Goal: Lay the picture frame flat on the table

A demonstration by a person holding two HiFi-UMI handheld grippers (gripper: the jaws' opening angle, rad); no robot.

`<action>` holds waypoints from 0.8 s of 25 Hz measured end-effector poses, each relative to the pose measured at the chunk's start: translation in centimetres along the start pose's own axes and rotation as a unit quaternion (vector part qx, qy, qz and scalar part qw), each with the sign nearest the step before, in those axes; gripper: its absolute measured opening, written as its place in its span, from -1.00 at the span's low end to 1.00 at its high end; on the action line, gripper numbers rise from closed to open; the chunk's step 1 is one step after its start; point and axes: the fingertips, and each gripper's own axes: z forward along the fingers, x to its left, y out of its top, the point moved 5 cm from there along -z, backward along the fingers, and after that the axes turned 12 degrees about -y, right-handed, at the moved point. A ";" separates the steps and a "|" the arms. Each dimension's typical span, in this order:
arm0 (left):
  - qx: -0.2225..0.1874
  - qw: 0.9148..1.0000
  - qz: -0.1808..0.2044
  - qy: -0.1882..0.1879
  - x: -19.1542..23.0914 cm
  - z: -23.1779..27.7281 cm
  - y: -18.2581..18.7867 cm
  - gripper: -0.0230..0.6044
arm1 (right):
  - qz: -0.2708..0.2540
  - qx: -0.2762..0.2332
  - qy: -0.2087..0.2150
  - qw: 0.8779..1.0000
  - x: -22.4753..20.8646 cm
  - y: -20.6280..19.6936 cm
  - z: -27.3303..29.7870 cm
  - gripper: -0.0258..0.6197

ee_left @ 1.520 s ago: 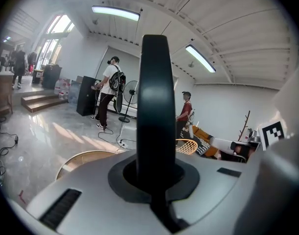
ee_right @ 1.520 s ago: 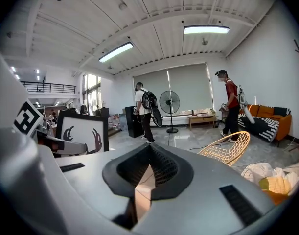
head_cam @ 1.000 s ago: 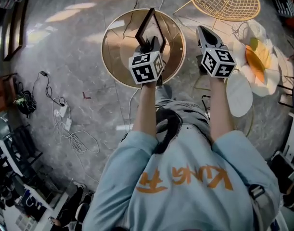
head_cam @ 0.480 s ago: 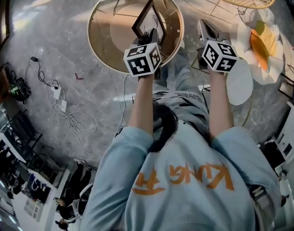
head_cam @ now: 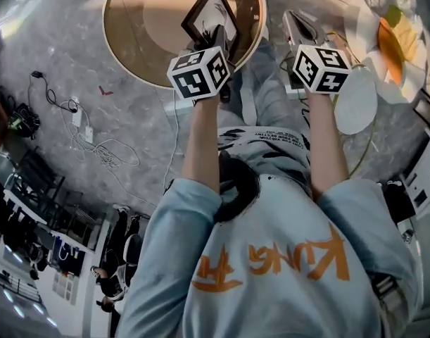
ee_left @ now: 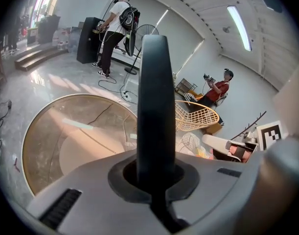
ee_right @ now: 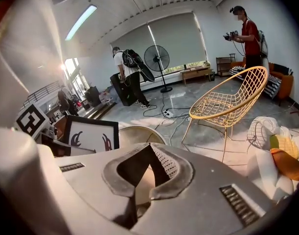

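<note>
The picture frame (head_cam: 211, 14), black with a white print, is held above the near edge of the round brown table (head_cam: 141, 27). My left gripper (head_cam: 218, 37) is shut on the frame's lower edge. In the left gripper view the frame's black bar (ee_left: 155, 102) rises straight up between the jaws of my left gripper (ee_left: 156, 173), with the table (ee_left: 66, 146) below and to the left. My right gripper (head_cam: 297, 21) hovers to the right of the table, off its edge, shut and empty. In the right gripper view my right gripper (ee_right: 148, 148) sees the frame (ee_right: 93, 133) at the left.
A yellow wire chair (ee_right: 232, 102) stands ahead on the right, beside a white and orange flower-shaped seat (head_cam: 383, 48). Cables (head_cam: 95, 146) trail over the grey floor on the left. Two people (ee_left: 115, 28) (ee_right: 244, 31) and a floor fan (ee_right: 156, 58) stand farther off.
The table has slid up and left in the head view. The frame in my left gripper has turned, so its printed face shows more. The right gripper keeps its place beside it.
</note>
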 end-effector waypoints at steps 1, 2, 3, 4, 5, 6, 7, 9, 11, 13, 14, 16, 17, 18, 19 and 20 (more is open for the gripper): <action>0.005 1.000 -0.001 0.000 0.4 0.5 -0.3 -0.84 | -0.004 0.003 0.001 1.000 -0.2 -0.4 0.4 -0.93; 0.010 1.000 -0.002 0.000 0.8 1.0 -0.5 -0.84 | -0.007 0.005 0.003 1.000 -0.3 -0.7 0.9 -0.93; 0.014 1.000 -0.003 0.000 1.2 1.5 -0.7 -0.84 | -0.011 0.006 0.005 1.000 -0.3 -1.0 1.3 -0.93; 0.018 1.000 -0.003 -0.001 1.4 2.0 -0.9 -0.84 | -0.016 0.008 0.006 1.000 -0.4 -1.3 1.8 -0.93; 0.021 1.000 -0.003 -0.003 1.6 2.5 -1.1 -0.84 | -0.020 0.010 0.007 1.000 -0.5 -1.6 2.2 -0.93; 0.025 1.000 -0.002 -0.005 1.7 2.9 -1.3 -0.84 | -0.024 0.012 0.008 1.000 -0.6 -1.8 2.5 -0.93; 0.028 1.000 -0.003 -0.008 1.6 3.2 -1.6 -0.84 | -0.027 0.016 0.009 0.999 -0.6 -2.0 2.7 -0.93; 0.035 0.999 -0.006 -0.012 1.6 3.6 -2.0 -0.84 | -0.031 0.023 0.011 0.999 -0.6 -2.4 3.1 -0.93; 0.038 0.999 -0.010 -0.019 2.0 4.2 -2.3 -0.84 | -0.035 0.028 0.015 0.999 -0.4 -2.9 3.8 -0.93; 0.042 0.999 -0.015 -0.028 2.8 5.1 -3.0 -0.84 | -0.040 0.033 0.020 0.998 -0.3 -3.9 4.9 -0.93; 0.045 0.998 -0.018 -0.034 3.1 5.6 -3.5 -0.84 | -0.041 0.037 0.021 0.998 -0.3 -4.5 5.3 -0.93; 0.054 0.997 -0.023 -0.047 3.9 6.5 -4.3 -0.84 | -0.044 0.044 0.022 0.998 -0.6 -5.9 6.3 -0.93; 0.058 0.997 -0.024 -0.052 4.4 7.0 -4.5 -0.84 | -0.046 0.046 0.022 0.998 -0.7 -6.4 6.8 -0.93; 0.061 0.996 -0.026 -0.056 4.8 7.4 -4.7 -0.84 | -0.048 0.049 0.022 0.997 -0.8 -6.8 7.2 -0.93; 0.063 0.996 -0.029 -0.060 5.2 7.7 -4.8 -0.84 | -0.049 0.052 0.021 0.997 -0.9 -7.3 7.6 -0.93; 0.064 0.995 -0.034 -0.065 5.6 8.0 -4.9 -0.84 | -0.049 0.055 0.021 0.997 -0.9 -7.7 8.0 -0.93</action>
